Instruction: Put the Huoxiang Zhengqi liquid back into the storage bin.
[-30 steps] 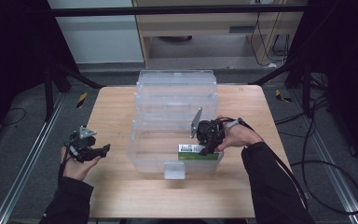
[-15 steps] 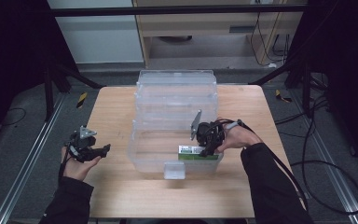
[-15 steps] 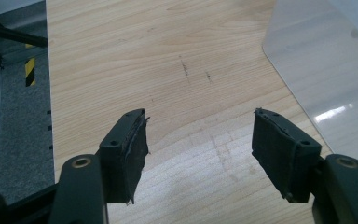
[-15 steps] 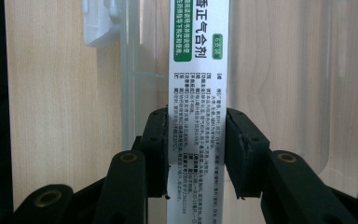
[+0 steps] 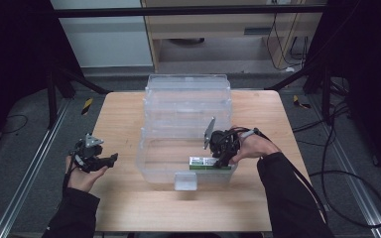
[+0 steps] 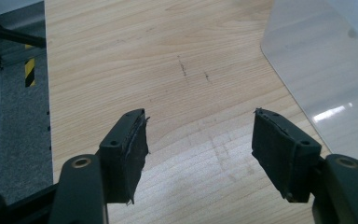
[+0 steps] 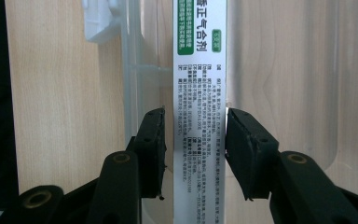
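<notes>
the clear plastic bin (image 5: 188,129) on the desk (image 5: 124,119) holds a white-and-green box (image 5: 206,162) at its near right corner. the right gripper (image 7: 193,149) straddles it, jaws just eased apart, a slim gap either side. the left gripper (image 6: 200,140) hovers wide open over bare wood.

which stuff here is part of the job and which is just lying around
In the job:
- right gripper, jaws just opening around the white and green box
- clear plastic bin that holds the box

Lying about:
- left gripper, open over bare wooden table
- cables on the floor
</notes>
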The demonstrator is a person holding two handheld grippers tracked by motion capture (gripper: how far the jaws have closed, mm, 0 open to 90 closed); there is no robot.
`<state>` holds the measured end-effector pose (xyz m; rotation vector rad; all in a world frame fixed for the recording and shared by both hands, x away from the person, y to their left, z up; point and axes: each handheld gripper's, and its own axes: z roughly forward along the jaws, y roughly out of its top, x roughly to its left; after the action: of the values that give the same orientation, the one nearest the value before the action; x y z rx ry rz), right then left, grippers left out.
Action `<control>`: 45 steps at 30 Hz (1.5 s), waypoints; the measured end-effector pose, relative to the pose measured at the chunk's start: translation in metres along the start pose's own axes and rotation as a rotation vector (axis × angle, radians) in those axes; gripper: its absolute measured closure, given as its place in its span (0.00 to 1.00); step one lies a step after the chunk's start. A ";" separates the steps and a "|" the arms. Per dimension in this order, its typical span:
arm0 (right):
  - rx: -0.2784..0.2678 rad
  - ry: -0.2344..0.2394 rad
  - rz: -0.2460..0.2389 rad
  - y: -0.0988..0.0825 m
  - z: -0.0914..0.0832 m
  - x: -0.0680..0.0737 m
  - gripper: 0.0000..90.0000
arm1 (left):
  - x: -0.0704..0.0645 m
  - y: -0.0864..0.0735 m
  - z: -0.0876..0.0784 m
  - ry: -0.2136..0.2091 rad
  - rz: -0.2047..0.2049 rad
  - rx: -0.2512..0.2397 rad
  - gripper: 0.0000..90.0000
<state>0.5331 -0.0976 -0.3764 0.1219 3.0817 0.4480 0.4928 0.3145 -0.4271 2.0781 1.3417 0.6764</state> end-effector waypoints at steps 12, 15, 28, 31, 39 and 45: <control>-0.115 -0.075 0.041 0.001 -0.030 0.005 0.63 | 0.000 0.000 0.001 0.001 -0.001 0.003 0.39; -0.143 -0.076 0.041 0.006 -0.035 0.011 0.65 | 0.000 0.000 0.000 0.002 -0.003 0.001 0.39; -0.140 -0.046 0.041 0.022 -0.023 0.026 0.65 | 0.000 0.000 -0.001 0.001 0.000 -0.004 0.39; -0.135 -0.042 0.039 0.025 -0.017 0.029 0.65 | 0.000 0.000 -0.002 0.003 -0.002 -0.007 0.39; -0.147 -0.026 0.023 0.030 -0.005 0.034 0.64 | -0.001 0.000 0.000 0.003 0.002 -0.001 0.39; -0.140 -0.015 0.023 0.029 0.003 0.036 0.64 | -0.001 0.000 0.000 0.005 0.002 0.001 0.39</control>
<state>0.4992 -0.0656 -0.3719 0.1563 3.0253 0.6579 0.4923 0.3134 -0.4269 2.0798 1.3428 0.6820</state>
